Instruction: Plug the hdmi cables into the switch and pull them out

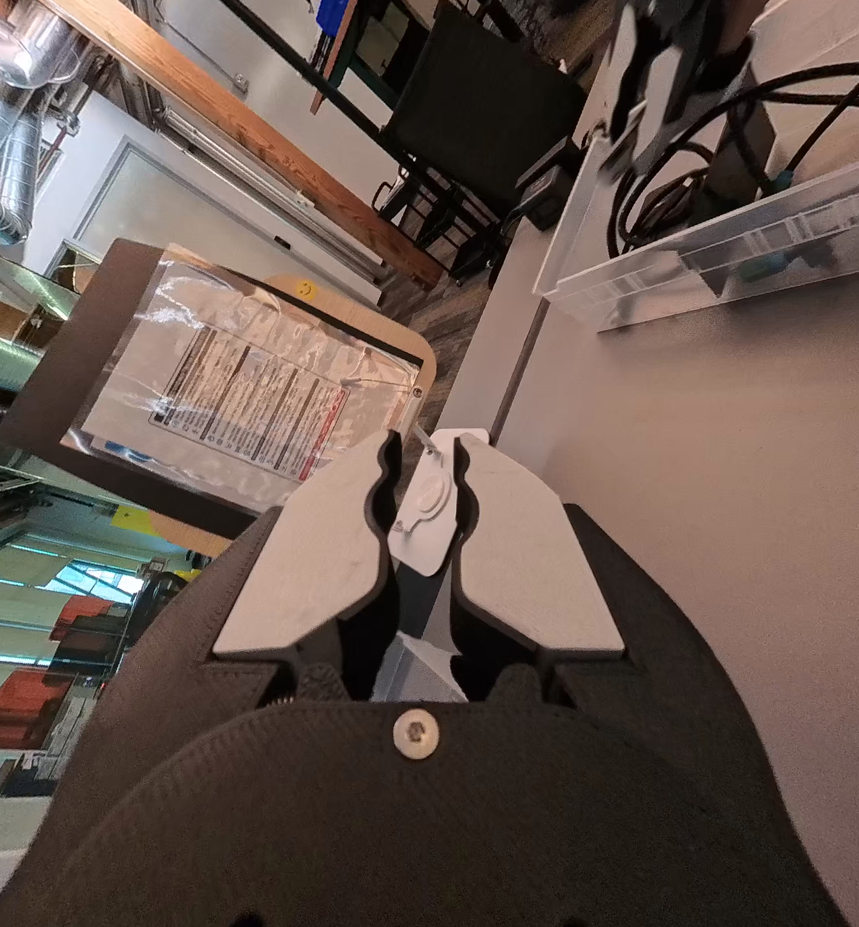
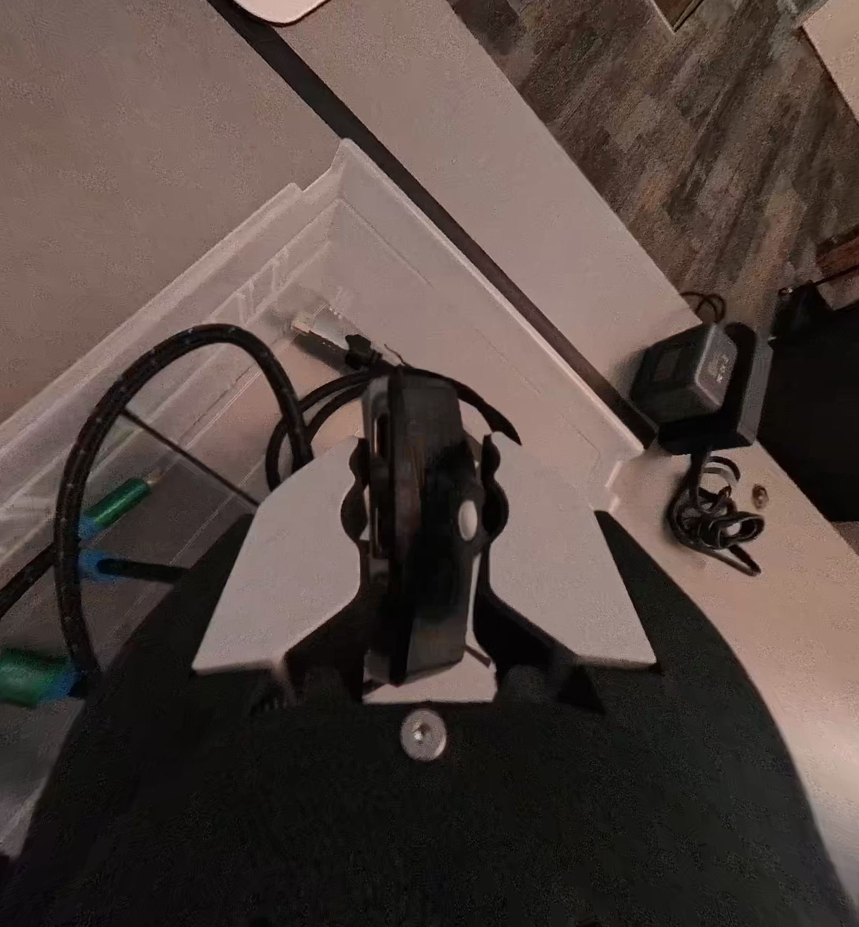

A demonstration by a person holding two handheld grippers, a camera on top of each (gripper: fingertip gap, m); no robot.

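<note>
My right gripper (image 2: 422,444) is shut on a black HDMI switch (image 2: 417,526), which stands on edge between the fingers with a white button on its side. It hangs over a clear plastic bin (image 2: 246,261). In the bin lie a black braided cable (image 2: 96,416) and HDMI plugs with green and blue ends (image 2: 116,499), (image 2: 21,677). No cable looks plugged into the switch. My left gripper (image 1: 427,446) is open and empty, low over the white table and away from the bin (image 1: 718,261). The right gripper (image 1: 653,90) shows blurred at the top right of the left wrist view.
A black power adapter (image 2: 693,381) and a bundled black cord (image 2: 713,521) lie on the table right of the bin, near its edge. A white tag (image 1: 427,506) lies ahead of the left gripper. A board with a plastic-sleeved sheet (image 1: 246,381) stands beyond the table.
</note>
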